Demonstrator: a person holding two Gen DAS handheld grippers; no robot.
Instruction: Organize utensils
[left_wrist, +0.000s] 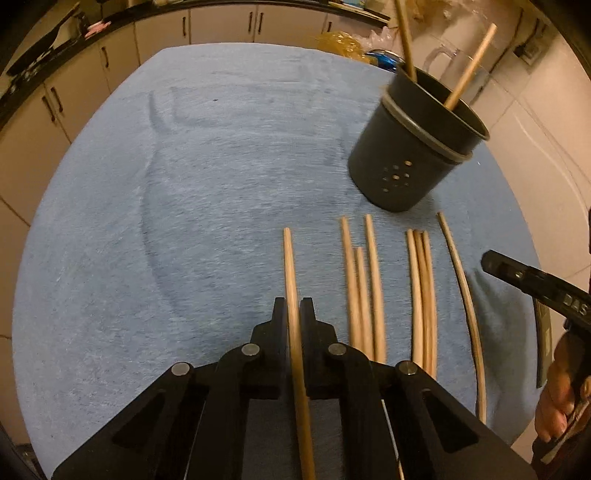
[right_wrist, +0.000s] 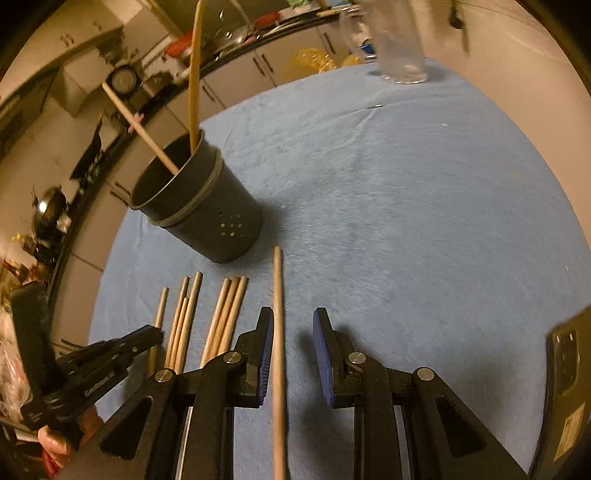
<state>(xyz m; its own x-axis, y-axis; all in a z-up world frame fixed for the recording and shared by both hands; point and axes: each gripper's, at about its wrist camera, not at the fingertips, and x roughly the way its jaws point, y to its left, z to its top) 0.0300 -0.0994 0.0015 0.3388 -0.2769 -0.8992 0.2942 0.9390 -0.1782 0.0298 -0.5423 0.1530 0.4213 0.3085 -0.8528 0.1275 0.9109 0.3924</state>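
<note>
A chopstick (left_wrist: 291, 291) is clamped between the closed fingers of the left claw (left_wrist: 293, 306). The right claw (right_wrist: 293, 325) is held open, a second stick (right_wrist: 279, 332) lying between its fingers, just beside the left one. Ahead and to its left a holder (right_wrist: 207, 218) is seen, two sticks (right_wrist: 194, 81) standing inside. More sticks (right_wrist: 225, 314) lie left of it on the cloth (right_wrist: 406, 203).

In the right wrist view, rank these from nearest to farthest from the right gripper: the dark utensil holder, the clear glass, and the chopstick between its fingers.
Measured from the right gripper:
1. Chopstick: between the open fingers, close by the left one.
2. Dark utensil holder: ahead and left, two sticks inside.
3. Clear glass: far edge of the blue cloth, ahead right.
</note>
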